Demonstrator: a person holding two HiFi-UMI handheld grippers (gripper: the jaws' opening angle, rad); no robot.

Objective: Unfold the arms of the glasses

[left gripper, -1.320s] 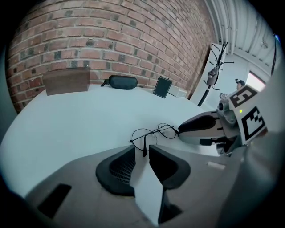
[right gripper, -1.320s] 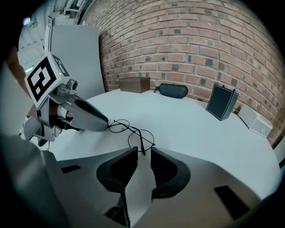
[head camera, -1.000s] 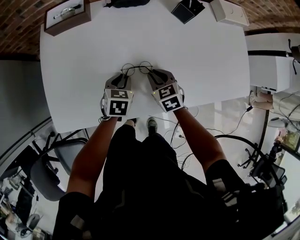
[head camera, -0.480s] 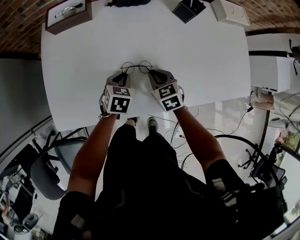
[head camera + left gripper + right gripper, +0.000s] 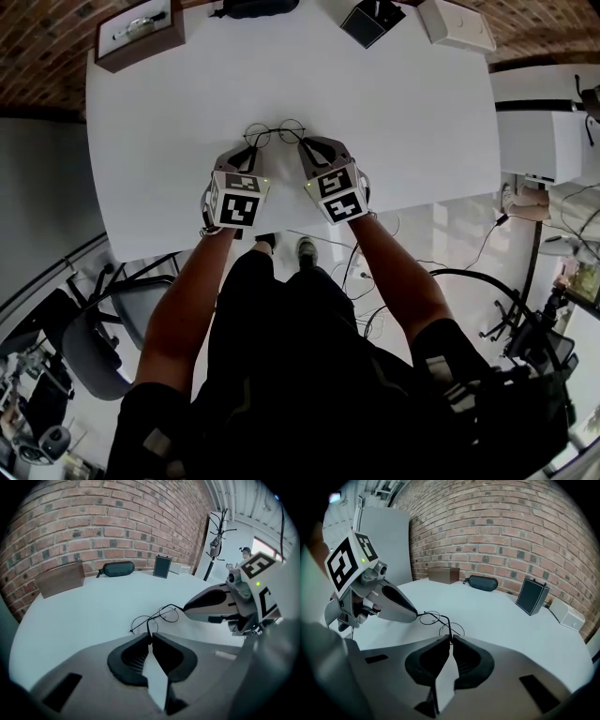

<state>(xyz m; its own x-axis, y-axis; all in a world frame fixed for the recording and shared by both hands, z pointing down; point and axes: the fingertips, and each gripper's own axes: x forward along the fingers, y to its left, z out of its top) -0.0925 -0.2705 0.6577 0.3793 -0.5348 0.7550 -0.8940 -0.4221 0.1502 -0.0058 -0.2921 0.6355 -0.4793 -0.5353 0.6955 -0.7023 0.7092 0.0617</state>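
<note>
Thin round wire glasses (image 5: 275, 133) lie on the white table (image 5: 169, 159), lenses away from me. My left gripper (image 5: 249, 148) is at their left end and my right gripper (image 5: 305, 142) at their right end. In the left gripper view the jaws (image 5: 150, 636) are closing, tips almost together, with the glasses' (image 5: 154, 617) thin left arm pinched between them. In the right gripper view the jaws (image 5: 451, 638) are closing too, nipping the right arm of the glasses (image 5: 440, 623). Each gripper view shows the other gripper's nose at the frame's far end.
Along the table's far edge stand a brown wooden box (image 5: 138, 33), a black glasses case (image 5: 253, 7), a small black box (image 5: 373, 21) and a white box (image 5: 457, 23). The near table edge runs just under the grippers. An office chair (image 5: 103, 337) stands at my lower left.
The left gripper's marker cube has shifted and turned slightly at the glasses' left end. The right gripper and the glasses have stayed almost where they were.
</note>
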